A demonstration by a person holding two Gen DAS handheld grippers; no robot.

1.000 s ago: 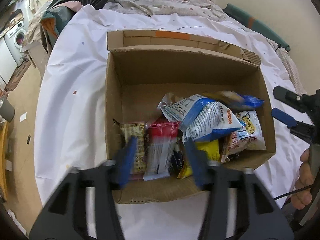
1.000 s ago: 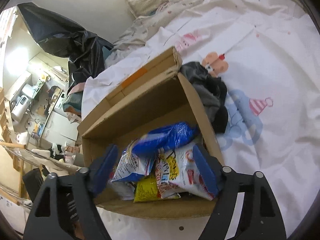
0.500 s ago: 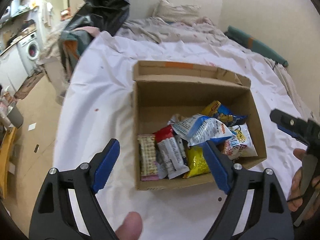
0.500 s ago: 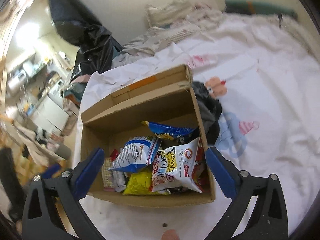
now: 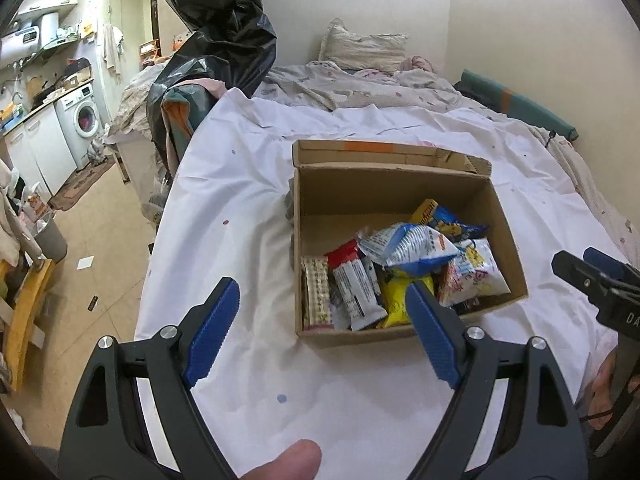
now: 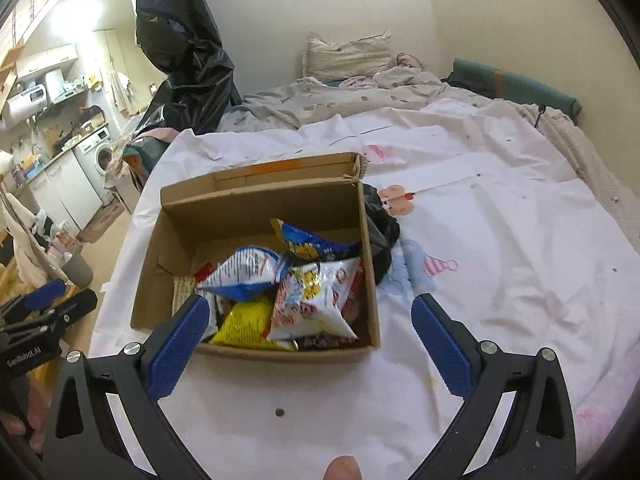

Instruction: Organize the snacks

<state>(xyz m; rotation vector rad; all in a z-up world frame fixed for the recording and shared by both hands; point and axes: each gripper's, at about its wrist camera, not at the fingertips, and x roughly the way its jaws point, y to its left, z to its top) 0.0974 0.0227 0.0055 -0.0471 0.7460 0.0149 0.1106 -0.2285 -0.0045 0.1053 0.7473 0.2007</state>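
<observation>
Left wrist view has the left tongs spread wide apart at the bottom of the frame, nothing between the blue pads, hanging over the white sheet just short of the cardboard box. The box sits on the bed a bit right of center, flaps open, and the snacks are all piled in its near half: a tan cracker pack against the left wall, a red and white bar wrapper next to it, a yellow bag at the near wall, a white and blue chip bag lying on top, a blue and yellow bag behind that, and a white bag with red and yellow print toward the right wall. The far half of the box floor is bare cardboard.

Right wrist view shows the right tongs also wide apart and holding nothing, with the box's near right corner sitting between the pads in the picture. Same pile from this side. There's a dark bundle of cloth touching the box's right wall on the outside. The other tool pokes in at the lower left edge of this frame.

Background: black plastic bag upper left, pillow at the head of the bed, washing machine far left.
</observation>
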